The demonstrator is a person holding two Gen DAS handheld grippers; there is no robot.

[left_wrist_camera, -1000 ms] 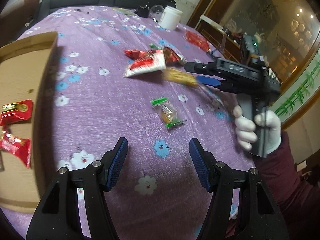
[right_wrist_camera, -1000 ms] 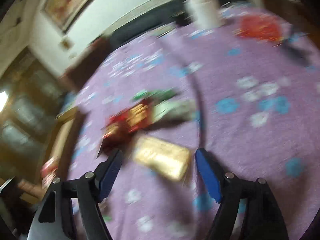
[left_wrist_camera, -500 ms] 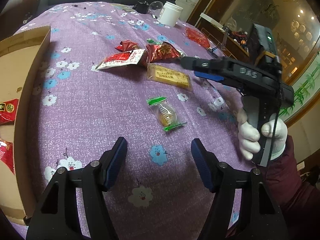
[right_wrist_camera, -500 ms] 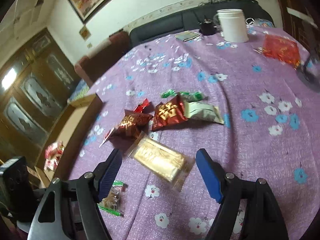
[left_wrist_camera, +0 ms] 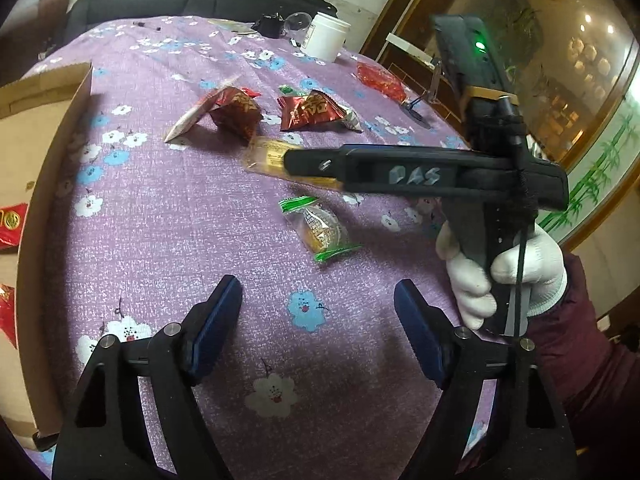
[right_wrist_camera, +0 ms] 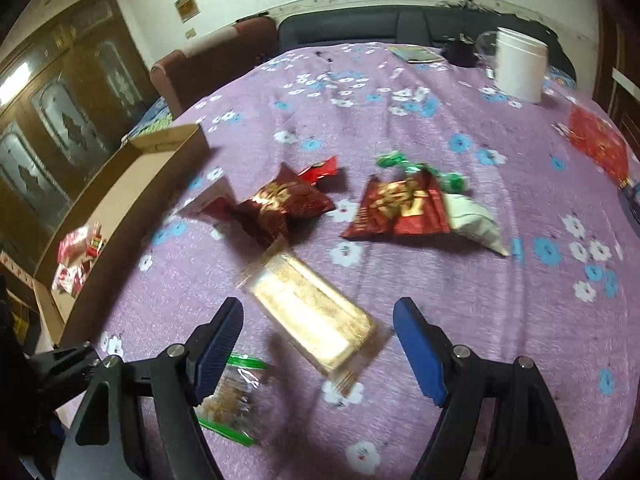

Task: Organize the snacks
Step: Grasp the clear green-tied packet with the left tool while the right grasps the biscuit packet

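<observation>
While the gold-wrapped bar (right_wrist_camera: 316,316) lies flat on the purple tablecloth (right_wrist_camera: 460,280), skewed between the spread fingers of the right gripper (right_wrist_camera: 318,344), nothing is gripped yet; pads are clear of the wrapper. Left gripper (left_wrist_camera: 318,324) hangs empty over bare cloth, its jaws just opened wider, nothing between them.

Just beside the bar: green-ended candy (left_wrist_camera: 322,232), toward the person. Beyond it, two dark red packets (right_wrist_camera: 288,200) (right_wrist_camera: 400,208), with a white pouch (right_wrist_camera: 476,224) touching the second. Cardboard box (right_wrist_camera: 120,200) sits well to the left with some red packs already inside.

Risks: bar lies diagonal to the jaws, so closing now likely catches a corner or just the crimped film end, and it pivots or slips out. Slick wrapper adds to that. The left finger is close to the candy and could nudge it.

Right wrist view shows the bar-to-jaw alignment and the box interior. Left wrist view shows the gloved hand (left_wrist_camera: 504,276) on the right gripper's handle, whose body hides part of the bar.
</observation>
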